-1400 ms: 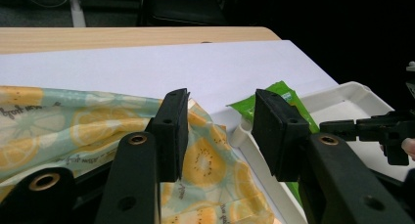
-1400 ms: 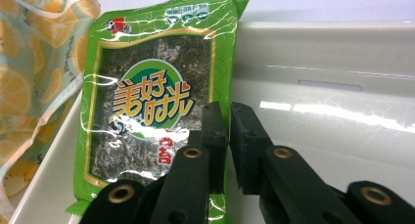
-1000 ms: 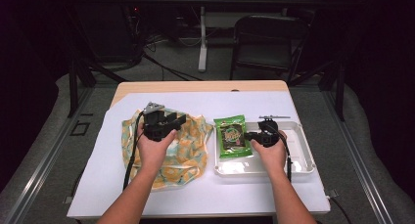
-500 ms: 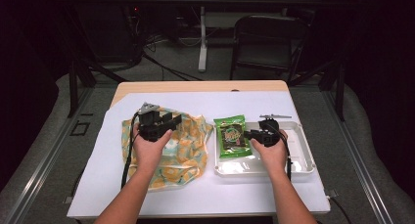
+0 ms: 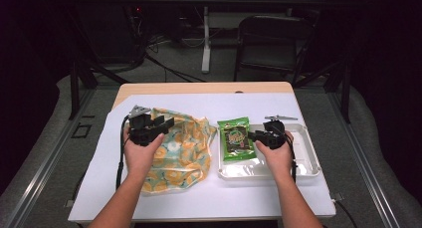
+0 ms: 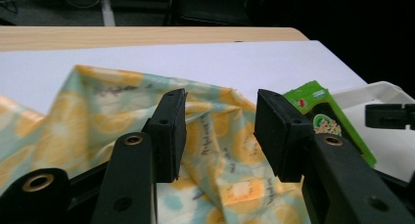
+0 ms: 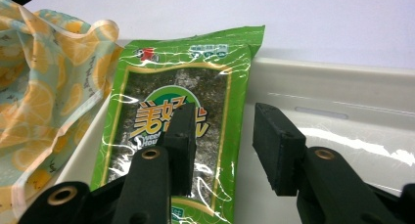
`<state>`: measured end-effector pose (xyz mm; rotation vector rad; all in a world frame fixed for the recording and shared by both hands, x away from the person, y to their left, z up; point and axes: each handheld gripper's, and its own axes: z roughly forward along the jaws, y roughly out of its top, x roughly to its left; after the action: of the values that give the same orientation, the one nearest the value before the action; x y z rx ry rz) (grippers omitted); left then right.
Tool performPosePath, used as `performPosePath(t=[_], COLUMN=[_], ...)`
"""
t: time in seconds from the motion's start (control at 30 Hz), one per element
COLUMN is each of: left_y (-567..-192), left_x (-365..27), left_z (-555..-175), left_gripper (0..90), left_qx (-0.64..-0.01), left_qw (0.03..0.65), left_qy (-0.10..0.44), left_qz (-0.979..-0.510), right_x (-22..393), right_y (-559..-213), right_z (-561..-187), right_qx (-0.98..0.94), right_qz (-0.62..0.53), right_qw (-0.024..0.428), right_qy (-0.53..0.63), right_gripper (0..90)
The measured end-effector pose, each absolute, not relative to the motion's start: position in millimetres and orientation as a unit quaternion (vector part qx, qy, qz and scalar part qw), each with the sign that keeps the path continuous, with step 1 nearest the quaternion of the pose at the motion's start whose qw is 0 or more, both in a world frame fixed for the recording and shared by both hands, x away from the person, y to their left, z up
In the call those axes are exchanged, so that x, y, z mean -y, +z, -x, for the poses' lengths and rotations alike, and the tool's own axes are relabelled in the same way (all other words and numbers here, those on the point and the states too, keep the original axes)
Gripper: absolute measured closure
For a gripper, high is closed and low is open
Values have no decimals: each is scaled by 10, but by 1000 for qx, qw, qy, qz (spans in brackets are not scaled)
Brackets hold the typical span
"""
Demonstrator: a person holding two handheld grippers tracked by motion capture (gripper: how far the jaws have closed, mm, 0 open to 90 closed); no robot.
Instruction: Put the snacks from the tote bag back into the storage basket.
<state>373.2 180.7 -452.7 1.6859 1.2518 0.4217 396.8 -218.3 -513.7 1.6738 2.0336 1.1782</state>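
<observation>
A crumpled bag printed with orange slices (image 5: pixel 181 146) (image 6: pixel 93 116) (image 7: pixel 36 82) lies on the white sheet left of centre. My left gripper (image 5: pixel 166 123) (image 6: pixel 220 131) hovers over its upper left part, open and empty. A green seaweed snack packet (image 5: pixel 235 139) (image 7: pixel 181 121) (image 6: pixel 323 114) rests on the left end of a white tray (image 5: pixel 306 161) (image 7: pixel 342 111). My right gripper (image 5: pixel 253 135) (image 7: pixel 222 145) is open at the packet's right edge, jaws pointing left, one jaw over the packet and one over the tray floor.
A white sheet (image 5: pixel 214 106) covers most of the wooden table (image 5: pixel 199 87). Beyond the table's far edge stand a dark chair (image 5: pixel 271 41) and stand legs with cables on the floor. The tray's right half holds nothing.
My left gripper has shifted left and slightly toward the person over the bag. The right gripper has barely moved at the packet.
</observation>
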Motion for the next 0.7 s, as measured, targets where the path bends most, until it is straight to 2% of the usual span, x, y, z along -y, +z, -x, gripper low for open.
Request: performPosePath(t=[0.47,0.7], left_y=[-4602,-4680], left_x=[-2200,-2342], left_z=[-3548,-3436], left_gripper=[541,534], left_qx=[-510,-505], left_qw=[463,462], left_qy=[190,186], left_qz=[-699,-705], right_x=[1934,1811], right_y=[-4848,-4752], right_z=[-3814,-3563], right_qx=[-723,-743], right_qz=[-531,-491], right_qw=[136,138], right_qy=[420,433], right_gripper=[571,554])
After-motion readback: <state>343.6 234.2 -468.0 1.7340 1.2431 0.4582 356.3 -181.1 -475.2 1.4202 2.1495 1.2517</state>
